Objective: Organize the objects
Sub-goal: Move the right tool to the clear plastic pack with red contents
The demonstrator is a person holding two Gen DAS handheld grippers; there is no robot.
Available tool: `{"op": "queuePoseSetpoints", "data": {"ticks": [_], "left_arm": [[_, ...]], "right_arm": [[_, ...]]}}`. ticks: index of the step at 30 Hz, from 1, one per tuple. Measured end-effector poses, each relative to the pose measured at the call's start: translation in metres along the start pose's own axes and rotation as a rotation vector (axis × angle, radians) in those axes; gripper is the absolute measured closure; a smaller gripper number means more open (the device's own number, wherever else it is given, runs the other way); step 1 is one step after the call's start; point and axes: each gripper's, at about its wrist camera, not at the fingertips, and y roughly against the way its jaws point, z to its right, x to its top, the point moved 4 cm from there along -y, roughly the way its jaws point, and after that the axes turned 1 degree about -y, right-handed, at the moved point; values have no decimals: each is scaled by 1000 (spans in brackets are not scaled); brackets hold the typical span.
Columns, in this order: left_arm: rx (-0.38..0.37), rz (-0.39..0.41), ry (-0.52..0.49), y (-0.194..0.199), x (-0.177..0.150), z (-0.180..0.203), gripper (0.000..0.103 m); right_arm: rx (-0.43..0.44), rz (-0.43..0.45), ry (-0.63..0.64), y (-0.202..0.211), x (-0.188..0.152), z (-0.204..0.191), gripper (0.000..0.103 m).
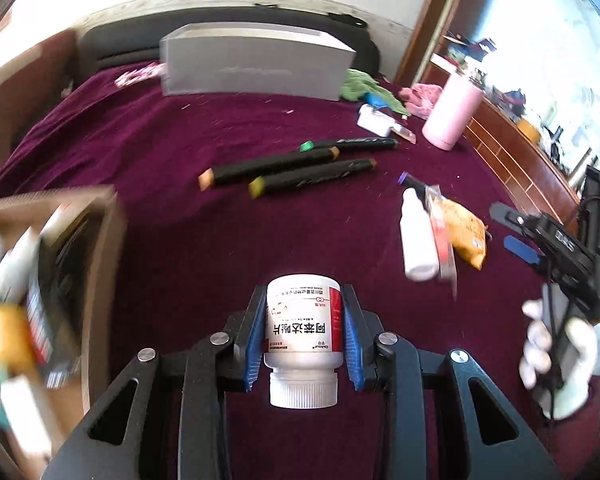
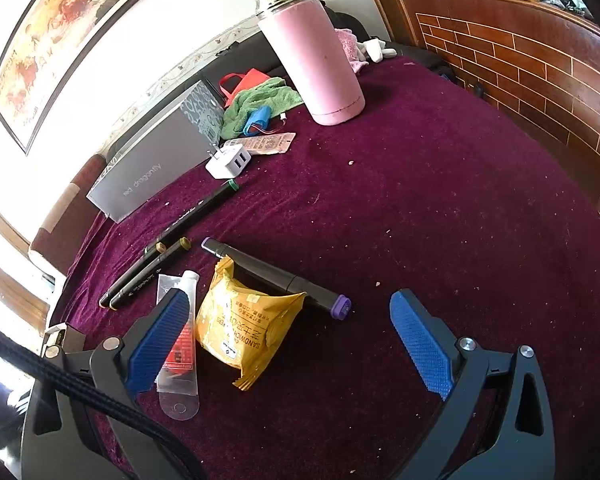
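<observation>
Your left gripper clamps a white pill bottle, cap toward the camera. Left of those jaws, a cardboard box holds blurred packets. Your right gripper stands wide, empty, above a crinkled yellow snack packet; bare purple cloth extends ahead.

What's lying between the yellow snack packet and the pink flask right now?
A black marker with purple caps lies right behind the yellow snack packet; past it, only bare purple cloth up to the pink flask. The right wrist view shows this.
</observation>
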Motion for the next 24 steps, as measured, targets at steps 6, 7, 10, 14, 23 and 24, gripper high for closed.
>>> {"op": "queuePoseSetpoints", "data": {"ticks": [6, 7, 10, 14, 23, 24], "left_arm": [[37, 38, 18, 34, -29, -8, 74], [48, 44, 9, 38, -32, -8, 74], [56, 59, 1, 50, -41, -7, 74], [71, 74, -13, 60, -46, -4, 74], [71, 49, 20, 53, -58, -3, 74], [69, 44, 17, 51, -58, -2, 74]], "right_arm": [[-34, 38, 14, 8, -4, -4, 2], [-36, 42, 12, 8, -4, -4, 2], [-78, 55, 22, 8, -7, -5, 2], [-109, 78, 47, 10, -9, -8, 2], [-83, 44, 21, 1, -7, -1, 2], [-78, 38, 12, 1, -7, 0, 2]]}}
